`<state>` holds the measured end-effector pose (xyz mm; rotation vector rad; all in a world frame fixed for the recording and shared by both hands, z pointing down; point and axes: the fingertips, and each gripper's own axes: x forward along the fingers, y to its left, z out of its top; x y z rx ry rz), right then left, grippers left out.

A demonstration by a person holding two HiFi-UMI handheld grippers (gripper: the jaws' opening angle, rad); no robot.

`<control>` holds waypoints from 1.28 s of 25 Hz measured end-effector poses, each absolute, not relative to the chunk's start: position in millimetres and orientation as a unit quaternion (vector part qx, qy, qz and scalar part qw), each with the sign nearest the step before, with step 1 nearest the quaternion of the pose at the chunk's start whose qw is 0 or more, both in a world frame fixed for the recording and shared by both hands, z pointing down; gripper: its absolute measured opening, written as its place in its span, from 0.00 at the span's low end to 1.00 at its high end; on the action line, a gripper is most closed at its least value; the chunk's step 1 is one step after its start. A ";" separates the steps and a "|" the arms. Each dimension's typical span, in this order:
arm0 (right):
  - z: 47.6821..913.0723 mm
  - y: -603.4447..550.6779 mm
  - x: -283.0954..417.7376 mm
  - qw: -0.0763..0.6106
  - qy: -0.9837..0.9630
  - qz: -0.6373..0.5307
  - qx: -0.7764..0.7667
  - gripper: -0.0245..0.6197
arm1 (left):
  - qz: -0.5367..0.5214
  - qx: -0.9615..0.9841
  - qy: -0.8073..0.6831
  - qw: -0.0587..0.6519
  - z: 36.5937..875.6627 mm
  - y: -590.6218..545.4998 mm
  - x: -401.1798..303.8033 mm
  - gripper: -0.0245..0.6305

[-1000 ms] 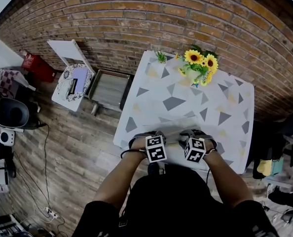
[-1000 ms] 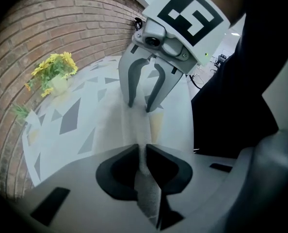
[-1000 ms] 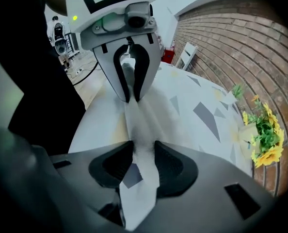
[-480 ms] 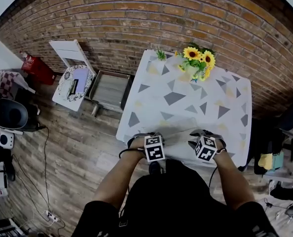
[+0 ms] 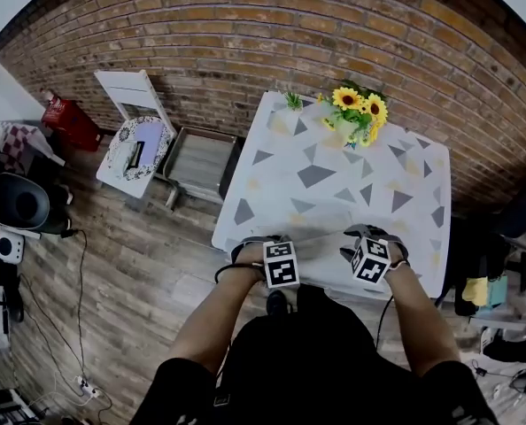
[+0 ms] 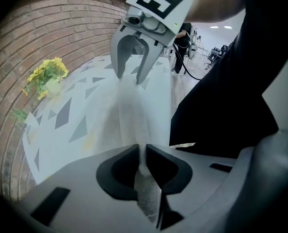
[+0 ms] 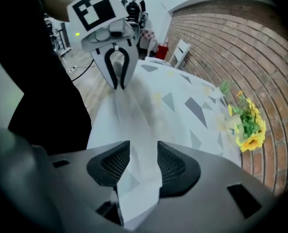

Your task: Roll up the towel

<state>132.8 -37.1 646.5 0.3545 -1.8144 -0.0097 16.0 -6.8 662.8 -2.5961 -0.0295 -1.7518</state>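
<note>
A white towel (image 5: 314,236) lies stretched along the near edge of the table (image 5: 334,184), between my two grippers. My left gripper (image 5: 258,243) is shut on the towel's left end; in the left gripper view the cloth (image 6: 130,111) is pinched between the pads (image 6: 143,152) and runs away to the right gripper (image 6: 129,76). My right gripper (image 5: 362,235) stands open: its jaws have just been opening. In the right gripper view the towel (image 7: 134,115) passes loosely through the gap (image 7: 143,161) without the pads pressing on it, towards the left gripper (image 7: 117,84).
The table wears a white cloth with grey triangles. A vase of sunflowers (image 5: 357,117) and a small green plant (image 5: 290,102) stand at its far edge by the brick wall. A white chair (image 5: 132,140) and a wooden crate (image 5: 201,161) sit on the floor to the left.
My right gripper has moved to the right, away from the left one, and slightly up. The left gripper has kept its hold on the towel.
</note>
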 end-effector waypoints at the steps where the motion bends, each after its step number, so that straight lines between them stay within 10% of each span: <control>1: 648.5 -31.9 123.3 0.599 -0.789 -0.012 0.137 0.34 | -0.557 -0.831 -0.009 0.001 661.7 -6.8 15.6 0.13; 7: 668.8 -21.7 106.9 0.620 -0.778 -0.021 0.100 0.37 | -0.543 -0.840 -0.006 -0.018 654.2 -9.8 11.5 0.13; 12: 672.3 -13.8 117.3 0.646 -0.762 0.019 0.044 0.16 | -0.533 -0.845 -0.017 -0.038 648.2 -12.3 14.9 0.13; 32: 660.0 -82.9 145.0 0.623 -0.773 0.113 0.027 0.21 | -0.579 -0.815 -0.001 0.002 647.6 -80.8 37.0 0.21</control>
